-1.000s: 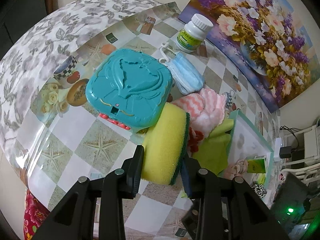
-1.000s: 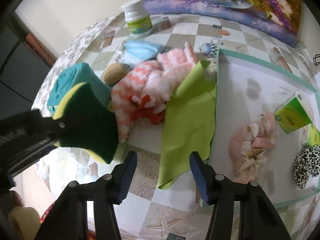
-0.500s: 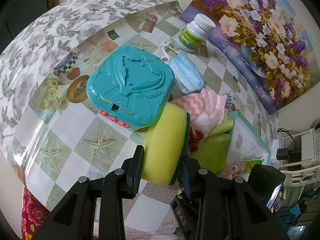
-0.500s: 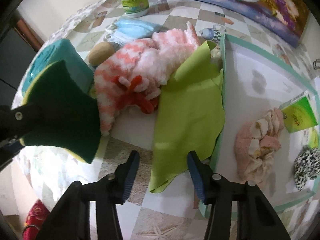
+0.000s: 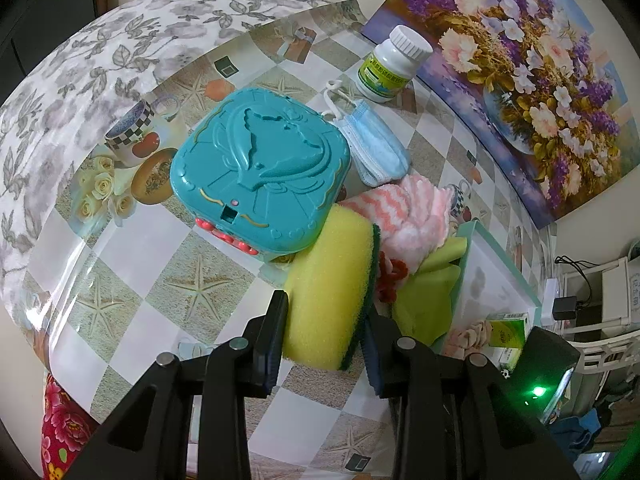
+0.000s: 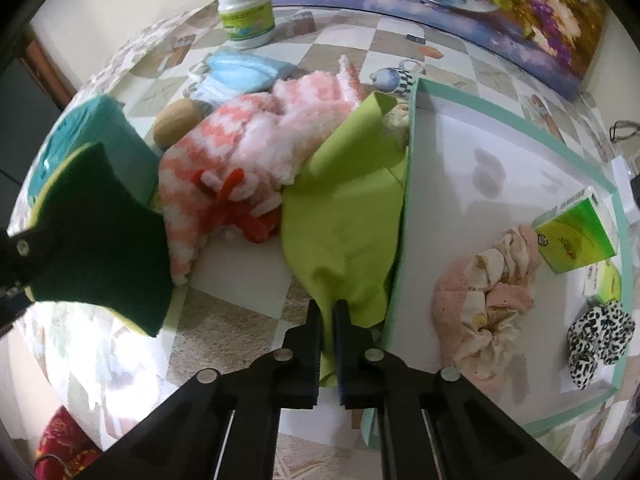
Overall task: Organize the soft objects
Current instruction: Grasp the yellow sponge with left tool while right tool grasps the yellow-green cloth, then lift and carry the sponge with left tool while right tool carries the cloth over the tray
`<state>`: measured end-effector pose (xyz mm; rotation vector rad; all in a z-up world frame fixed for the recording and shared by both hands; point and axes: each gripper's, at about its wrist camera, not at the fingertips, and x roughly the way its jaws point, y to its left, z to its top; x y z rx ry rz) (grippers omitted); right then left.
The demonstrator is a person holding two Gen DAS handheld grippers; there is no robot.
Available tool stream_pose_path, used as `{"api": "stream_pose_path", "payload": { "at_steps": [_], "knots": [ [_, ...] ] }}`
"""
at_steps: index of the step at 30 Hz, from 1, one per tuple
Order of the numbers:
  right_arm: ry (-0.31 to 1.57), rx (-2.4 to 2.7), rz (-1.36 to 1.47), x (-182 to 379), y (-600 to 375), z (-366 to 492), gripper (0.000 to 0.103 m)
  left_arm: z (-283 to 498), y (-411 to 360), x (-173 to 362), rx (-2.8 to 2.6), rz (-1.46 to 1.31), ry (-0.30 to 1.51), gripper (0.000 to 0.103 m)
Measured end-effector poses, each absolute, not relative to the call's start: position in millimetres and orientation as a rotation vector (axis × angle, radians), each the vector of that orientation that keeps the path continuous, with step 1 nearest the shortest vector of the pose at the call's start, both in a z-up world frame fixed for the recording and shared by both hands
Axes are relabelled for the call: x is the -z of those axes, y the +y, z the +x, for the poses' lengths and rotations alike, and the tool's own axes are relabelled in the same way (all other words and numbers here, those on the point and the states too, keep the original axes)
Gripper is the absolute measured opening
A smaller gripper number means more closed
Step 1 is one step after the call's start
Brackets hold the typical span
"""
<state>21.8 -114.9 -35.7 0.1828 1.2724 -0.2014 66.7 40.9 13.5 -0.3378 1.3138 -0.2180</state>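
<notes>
My left gripper [image 5: 325,312] is shut on a yellow sponge [image 5: 332,276] with a dark green scouring side, held above the table; the right wrist view shows that green side [image 6: 100,232] at the left. My right gripper [image 6: 328,308] is shut on the near edge of a lime green cloth [image 6: 344,216], which lies against the rim of a white tray [image 6: 412,184]. A fluffy pink-and-white cloth [image 6: 256,140] with red strands lies beside the green cloth. Inside the tray are a crumpled pale pink cloth [image 6: 484,292] and a leopard-print scrunchie [image 6: 600,332].
A teal plastic case [image 5: 260,168] sits just behind the sponge. A blue face mask [image 5: 376,148], a white pill bottle [image 5: 392,64] and a beige oval object [image 6: 176,126] lie further back. A flower painting [image 5: 520,60] leans at the rear. A green box [image 6: 576,236] is in the tray.
My right gripper has come down onto the green cloth's near edge and its jaws have gone from wide open to shut on it. The left gripper holds the sponge unmoved.
</notes>
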Motion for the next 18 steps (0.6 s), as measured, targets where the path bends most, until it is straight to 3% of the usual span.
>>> {"api": "stream_pose_path", "payload": {
  "at_steps": [18],
  "knots": [
    [1.112,0.155,0.321,-16.2,-133.7,15.1,0.005,67.1,38.9,-17.9,0.221,-0.337,1.290,0.034]
  ]
}}
